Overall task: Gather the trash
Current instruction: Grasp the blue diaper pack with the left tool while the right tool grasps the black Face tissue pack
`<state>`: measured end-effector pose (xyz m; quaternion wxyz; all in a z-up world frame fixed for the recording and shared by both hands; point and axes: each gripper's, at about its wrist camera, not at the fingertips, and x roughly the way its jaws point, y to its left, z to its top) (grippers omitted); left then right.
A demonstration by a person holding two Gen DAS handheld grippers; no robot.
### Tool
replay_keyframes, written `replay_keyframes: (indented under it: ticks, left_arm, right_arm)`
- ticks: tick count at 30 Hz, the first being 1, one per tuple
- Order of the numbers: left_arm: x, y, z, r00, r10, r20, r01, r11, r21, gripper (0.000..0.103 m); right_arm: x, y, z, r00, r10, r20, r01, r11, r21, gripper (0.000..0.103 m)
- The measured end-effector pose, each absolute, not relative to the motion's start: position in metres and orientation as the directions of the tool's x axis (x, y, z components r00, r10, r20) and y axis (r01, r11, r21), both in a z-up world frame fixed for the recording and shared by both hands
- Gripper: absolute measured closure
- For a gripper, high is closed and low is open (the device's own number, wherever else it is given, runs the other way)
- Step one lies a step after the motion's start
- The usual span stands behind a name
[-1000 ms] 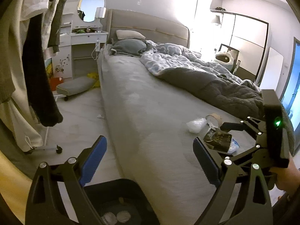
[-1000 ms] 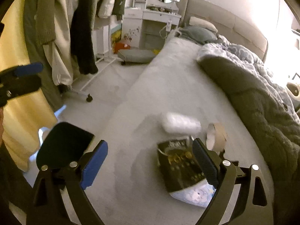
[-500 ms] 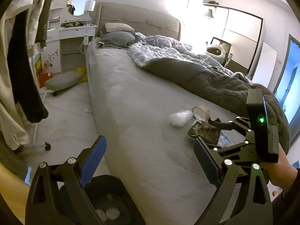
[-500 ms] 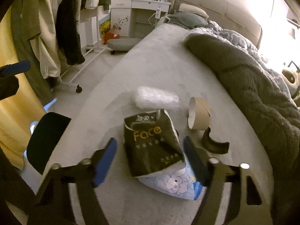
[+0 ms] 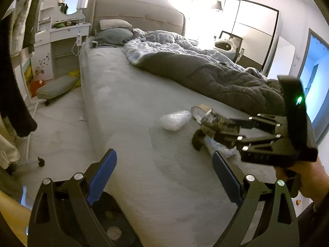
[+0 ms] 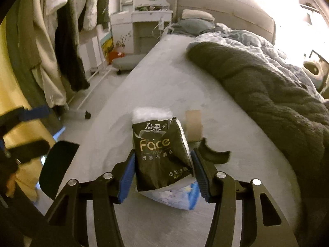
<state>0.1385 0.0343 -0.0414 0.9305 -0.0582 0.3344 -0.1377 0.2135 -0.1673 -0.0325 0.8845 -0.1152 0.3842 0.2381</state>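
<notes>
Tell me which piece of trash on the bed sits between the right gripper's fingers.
The black "Face" tissue pack: the right gripper is closing on its sides. The clear plastic wrapper, cardboard tape roll and curved black piece lie beyond, untouched.

tissue packs: one, black, on the near bed (image 6: 162, 154)
clear plastic wads: one, just beyond the pack (image 5: 174, 119)
cardboard rings: one, right of the wad (image 6: 193, 124)
dark curved scraps: one, near right (image 6: 213, 154)
bins: one, near left floor (image 6: 55, 164)
pillows: two, far end (image 5: 115, 23)
grippers: two (image 5: 164, 177)
</notes>
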Motion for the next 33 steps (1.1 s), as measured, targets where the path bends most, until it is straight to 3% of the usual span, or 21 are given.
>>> replay_keyframes:
  ticks: [23,33]
  left_arm:
    - [0.164,-0.077,-0.075,0.629,-0.408,-0.662,0.317,0.912,-0.260,0.008]
    - [0.183,-0.107,-0.095,0.588,-0.385,-0.711,0.288,0.921,-0.261,0.008]
  right_arm:
    - [0.201,-0.272,-0.022,0.646,0.306,-0.700,-0.358,0.931,0.077,0.049]
    - [0.196,-0.287,-0.021,0.645,0.311,-0.698,-0.345,0.934,0.097,0.049]
